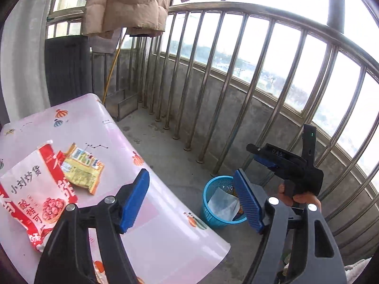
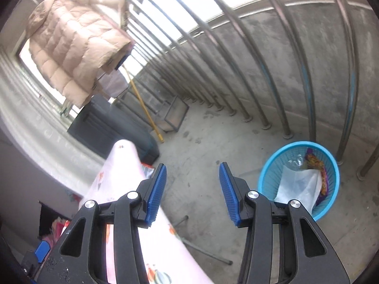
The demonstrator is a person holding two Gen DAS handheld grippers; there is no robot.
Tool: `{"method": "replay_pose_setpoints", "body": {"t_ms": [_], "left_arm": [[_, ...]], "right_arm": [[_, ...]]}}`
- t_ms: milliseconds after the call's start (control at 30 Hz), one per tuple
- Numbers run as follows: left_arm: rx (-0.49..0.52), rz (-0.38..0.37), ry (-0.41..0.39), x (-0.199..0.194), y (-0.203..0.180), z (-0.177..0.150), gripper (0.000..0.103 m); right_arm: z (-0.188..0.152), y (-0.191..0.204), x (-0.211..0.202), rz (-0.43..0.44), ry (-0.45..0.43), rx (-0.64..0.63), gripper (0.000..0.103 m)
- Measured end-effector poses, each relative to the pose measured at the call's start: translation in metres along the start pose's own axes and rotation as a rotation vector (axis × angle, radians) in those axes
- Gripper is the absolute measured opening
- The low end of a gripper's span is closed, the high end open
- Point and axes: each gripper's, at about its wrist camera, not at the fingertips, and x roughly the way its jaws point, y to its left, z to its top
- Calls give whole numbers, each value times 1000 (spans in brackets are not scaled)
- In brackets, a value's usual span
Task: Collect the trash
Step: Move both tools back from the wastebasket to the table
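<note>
Two snack bags lie on the pink-clothed table point(image 1: 151, 213): a large red-and-white bag point(image 1: 35, 194) and a smaller yellow-green bag point(image 1: 83, 168). My left gripper point(image 1: 193, 198) is open and empty above the table's right edge, right of the bags. On the floor beyond stands a blue basket point(image 1: 213, 203) holding a white wrapper point(image 1: 222, 203). In the right wrist view the basket point(image 2: 267, 177) also holds a purple-orange wrapper point(image 2: 317, 165). My right gripper point(image 2: 193, 193) is open and empty over the floor, between the table point(image 2: 123, 177) and the basket. A hand point(image 1: 300, 197) holds it.
A steel railing point(image 1: 213, 82) on a low concrete wall curves round the balcony. A beige puffer coat point(image 1: 128, 2) hangs at the back above a dark cabinet point(image 1: 66, 68). A yellow pole point(image 2: 144, 108) and a metal frame box point(image 2: 173, 116) stand near the far corner.
</note>
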Motion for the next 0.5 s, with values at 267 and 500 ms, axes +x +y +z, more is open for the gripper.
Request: {"method": "replay_pose_setpoints", "body": {"t_ms": [267,500], "left_arm": [[-172,233,-82,-89,108,-66,71],[-415,354,-15,-108,187,-126,71]], "right_arm": [[-72,86,29,219,361,-140,45],[-142,163,45,258,591,-349,46]]}}
